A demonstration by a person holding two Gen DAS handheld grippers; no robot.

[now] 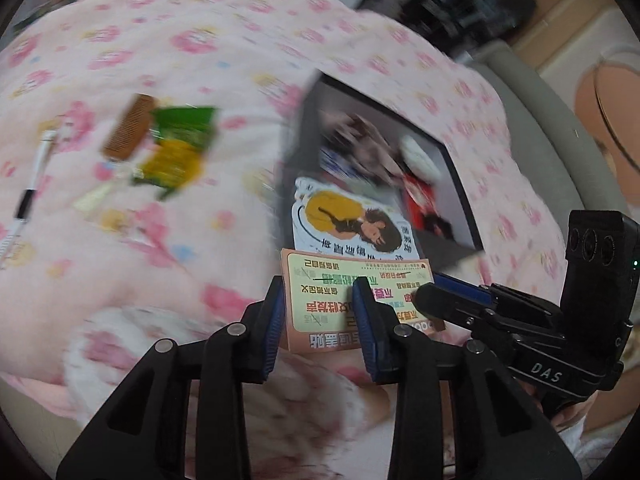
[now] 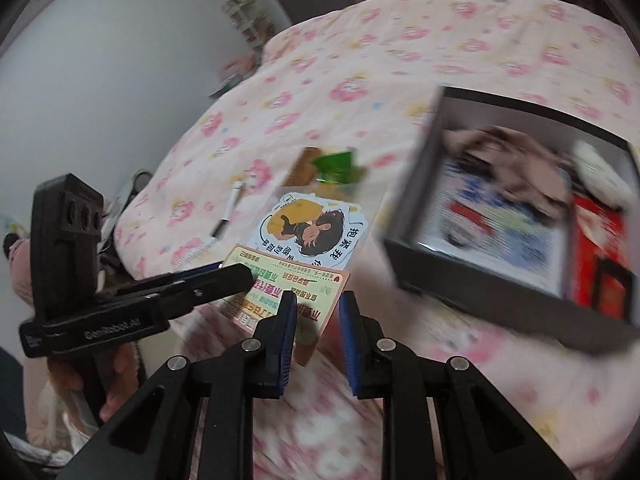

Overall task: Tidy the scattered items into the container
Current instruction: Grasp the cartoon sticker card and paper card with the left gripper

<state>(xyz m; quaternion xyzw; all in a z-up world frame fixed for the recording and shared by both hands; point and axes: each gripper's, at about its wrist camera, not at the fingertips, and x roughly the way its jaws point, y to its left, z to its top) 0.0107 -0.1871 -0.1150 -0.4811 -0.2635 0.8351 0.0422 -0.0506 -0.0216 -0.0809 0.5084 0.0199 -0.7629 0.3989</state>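
A sticker pack (image 1: 352, 280) (image 2: 288, 256), a pink card with Chinese text and a cartoon girl sticker, is held above the pink floral bedspread (image 1: 160, 40). My left gripper (image 1: 320, 292) has its jaws either side of the card; in the right wrist view (image 2: 236, 276) its fingers lie shut on the card's left edge. My right gripper (image 2: 318, 300) is open, with the card's corner beside its left finger; it also shows in the left wrist view (image 1: 428, 292). The black box (image 1: 460, 184) (image 2: 500, 300), holding several items, lies just right of the card.
A brown comb (image 1: 128, 128) (image 2: 300, 170), a green and yellow snack packet (image 1: 180, 148) (image 2: 336, 164) and a black-and-white pen (image 1: 28, 192) (image 2: 226, 212) lie on the bedspread to the left. A grey bed frame (image 1: 540, 128) borders the right.
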